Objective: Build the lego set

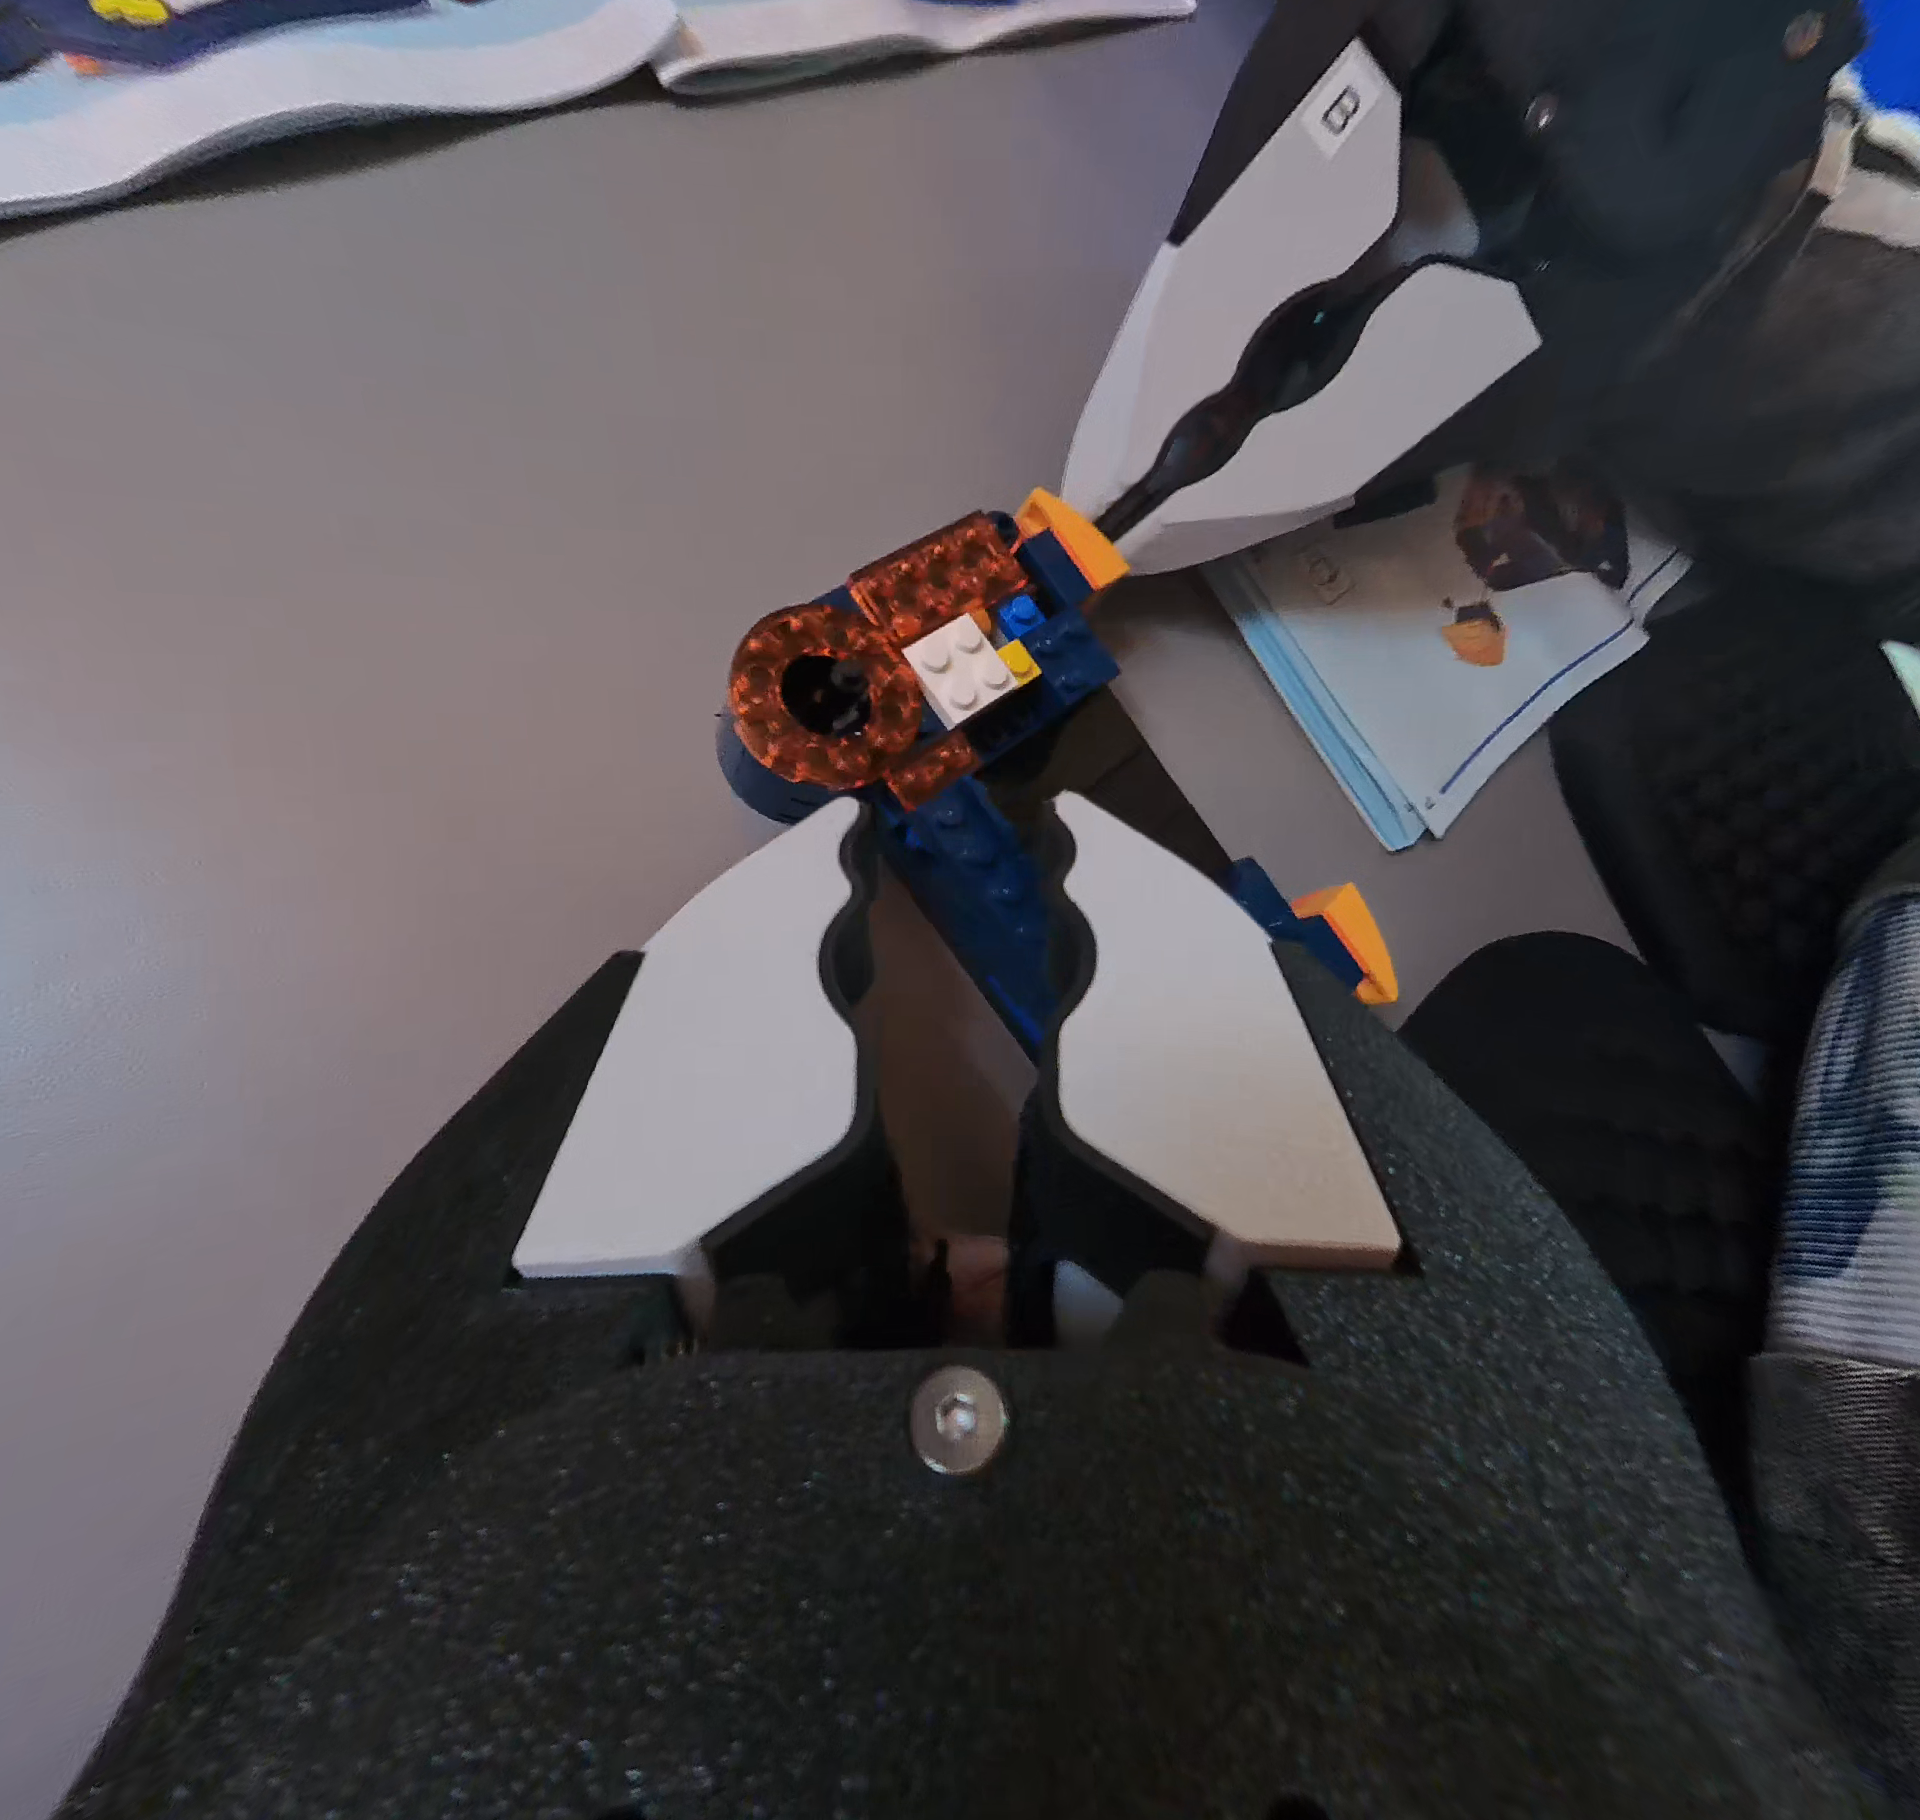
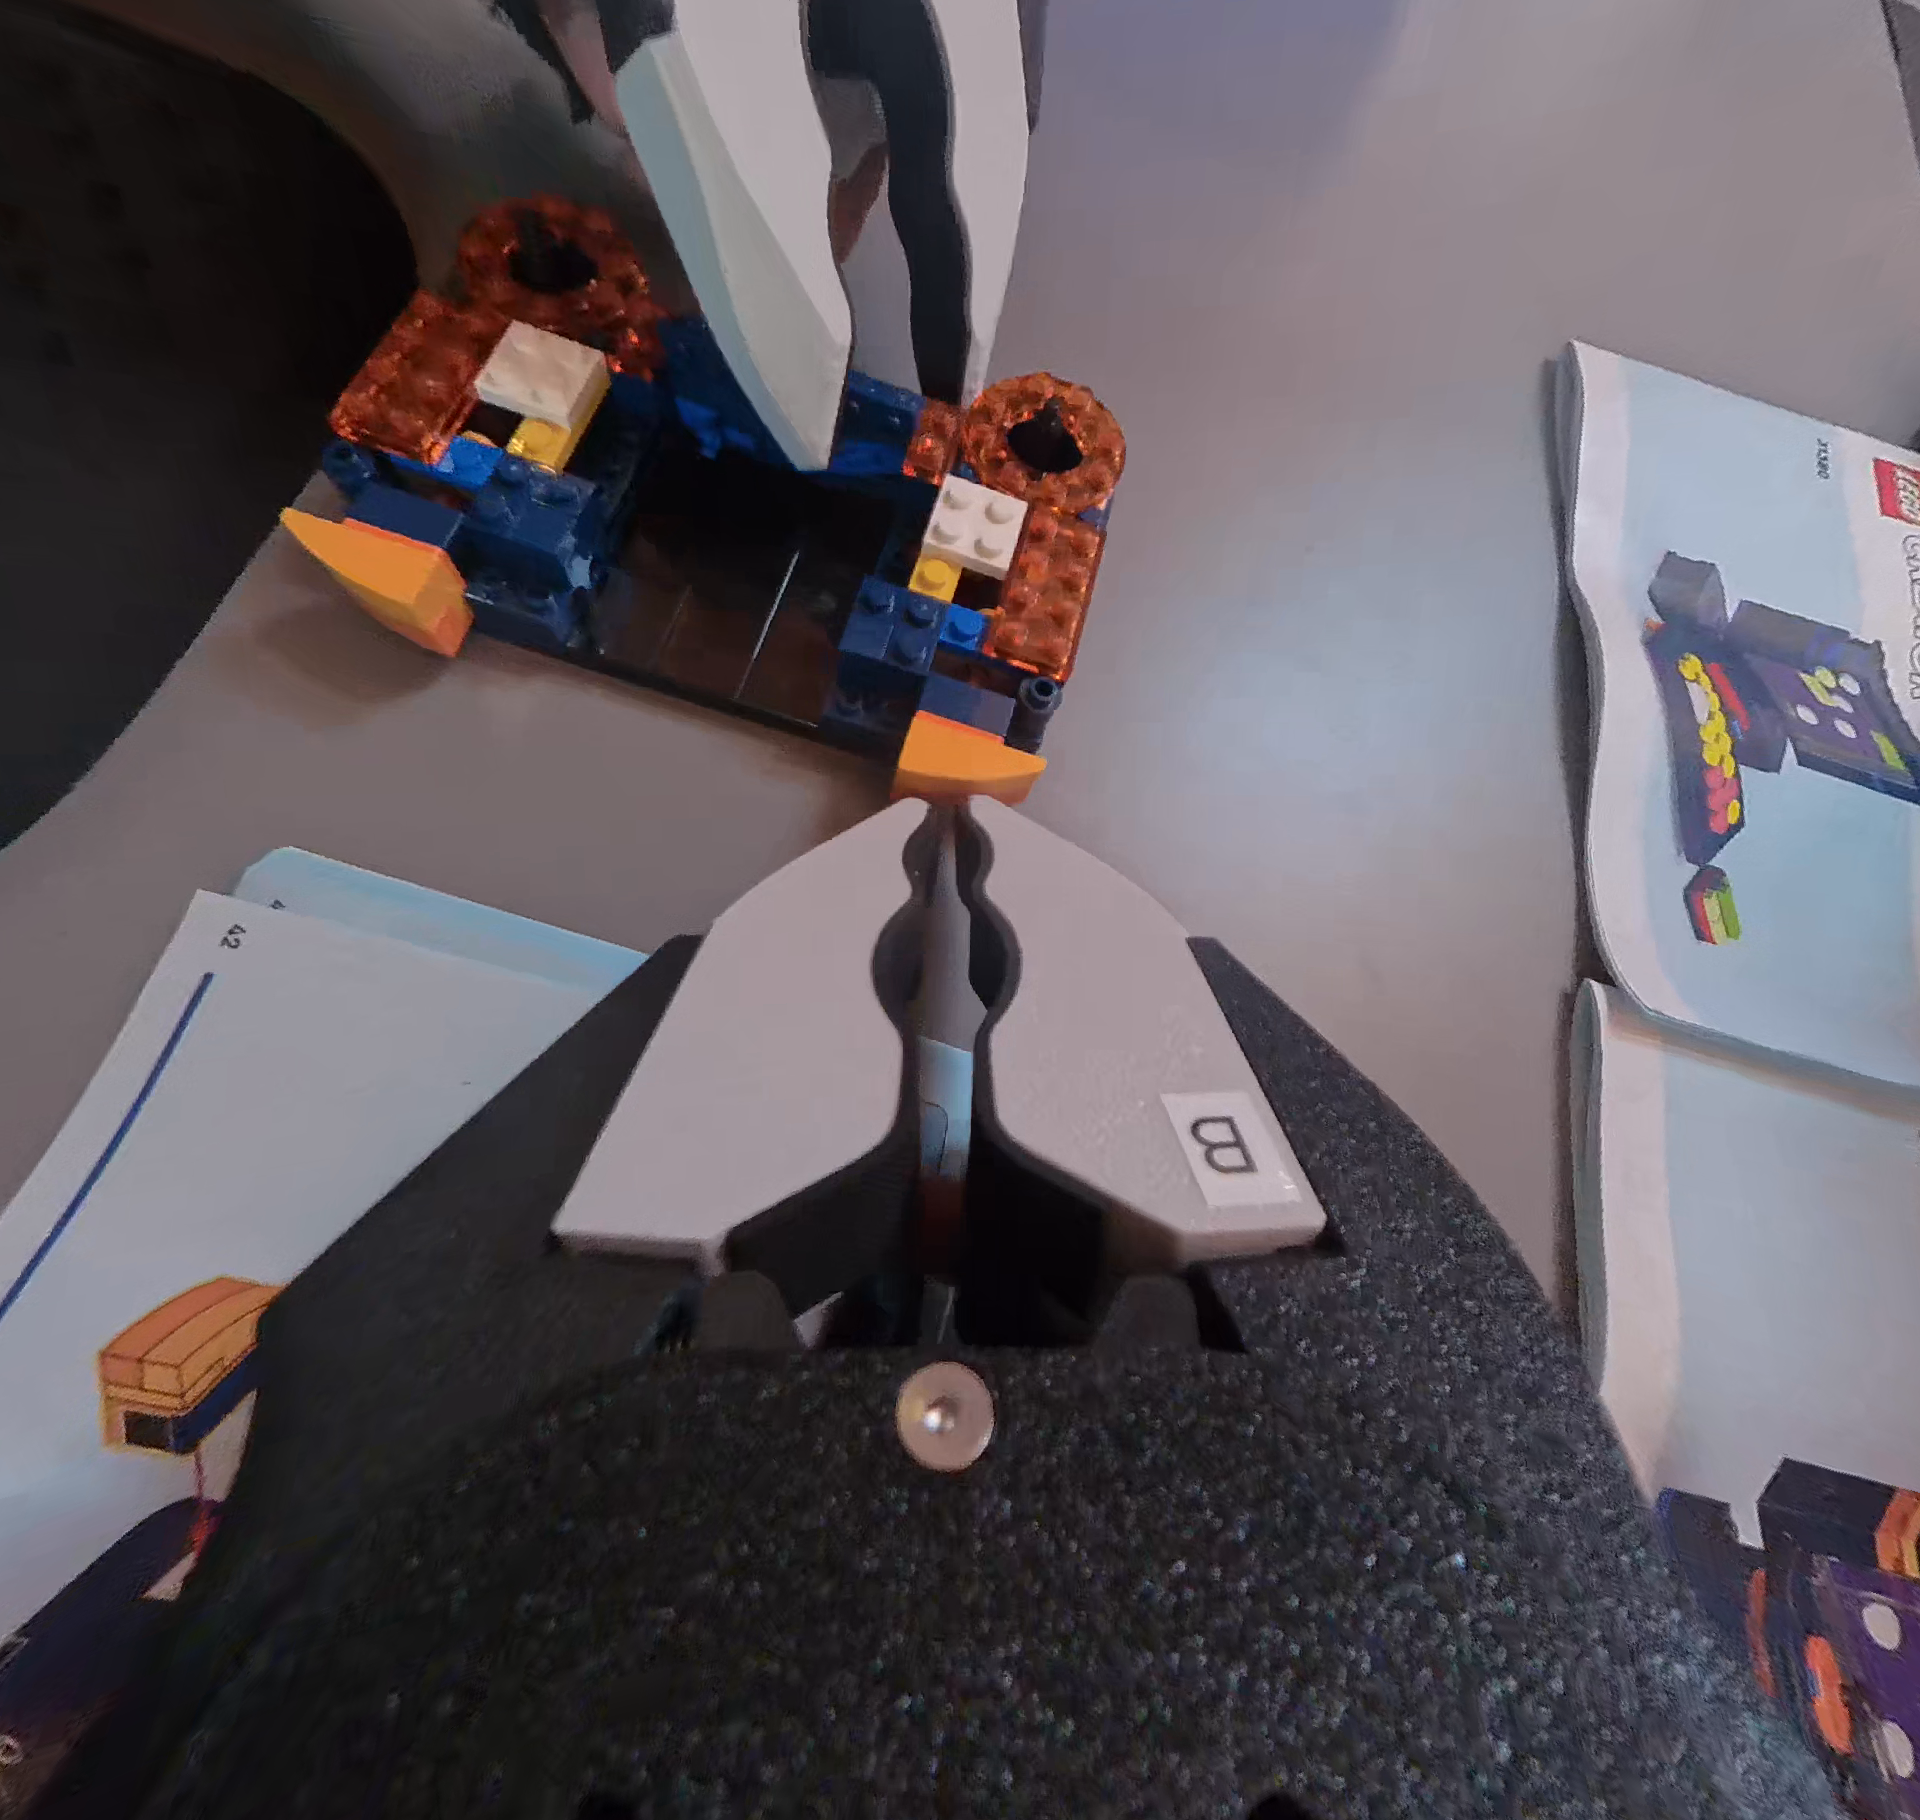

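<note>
Beside the brick model point(image 2: 717, 523), my right tongs point(image 2: 945, 809), pressed together, nudge its orange tip point(image 2: 966, 757); my left tongs point(image 1: 961, 825) pinch its dark-blue edge point(image 1: 987, 897).

Both wrist cameras face each other closely across one brick model point(image 1: 935, 669).

Grey table point(image 2: 1299, 420), brick model point(image 2: 727, 575) on it, open instruction booklets point(image 2: 1714, 627) around.

Open booklet point(image 1: 343, 56) cut off at top edge and blurred, second booklet point(image 1: 1455, 648) partly under right claw point(image 1: 1117, 523)
</note>
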The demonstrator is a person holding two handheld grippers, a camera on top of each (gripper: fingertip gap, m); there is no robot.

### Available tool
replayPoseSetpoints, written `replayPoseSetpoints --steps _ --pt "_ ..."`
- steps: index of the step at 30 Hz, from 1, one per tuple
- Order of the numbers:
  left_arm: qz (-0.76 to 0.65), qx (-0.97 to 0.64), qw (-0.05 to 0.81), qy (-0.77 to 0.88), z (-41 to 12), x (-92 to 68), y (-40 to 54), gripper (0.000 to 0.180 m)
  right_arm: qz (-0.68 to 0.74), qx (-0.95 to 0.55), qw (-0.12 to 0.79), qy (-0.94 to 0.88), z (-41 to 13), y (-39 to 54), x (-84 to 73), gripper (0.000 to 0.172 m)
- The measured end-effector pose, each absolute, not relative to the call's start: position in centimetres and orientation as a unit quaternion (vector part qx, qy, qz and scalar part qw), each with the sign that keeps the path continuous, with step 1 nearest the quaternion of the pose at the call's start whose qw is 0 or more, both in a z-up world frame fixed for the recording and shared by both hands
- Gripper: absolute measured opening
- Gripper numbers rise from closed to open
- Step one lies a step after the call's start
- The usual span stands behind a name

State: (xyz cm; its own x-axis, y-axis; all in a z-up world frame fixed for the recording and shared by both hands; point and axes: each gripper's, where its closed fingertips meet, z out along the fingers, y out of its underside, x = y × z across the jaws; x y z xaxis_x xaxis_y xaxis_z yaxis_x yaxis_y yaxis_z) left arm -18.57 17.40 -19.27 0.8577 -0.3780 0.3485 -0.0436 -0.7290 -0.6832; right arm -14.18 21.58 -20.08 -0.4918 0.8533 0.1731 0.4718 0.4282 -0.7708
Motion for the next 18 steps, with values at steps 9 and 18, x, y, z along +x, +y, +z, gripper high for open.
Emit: replayPoseSetpoints --steps 9,18 --pt "-0.221 -0.902 0.353 0.115 -19.91 -18.34 17.36 0.034 0.314 -0.421 0.286 -0.801 -20.69 21.39 -14.35 0.0" --pt "-0.198 -0.903 0.356 0.136 -20.02 -18.6 17.54 0.036 0.302 -0.423 0.278 -0.808 -20.76 21.37 -14.57 0.0"
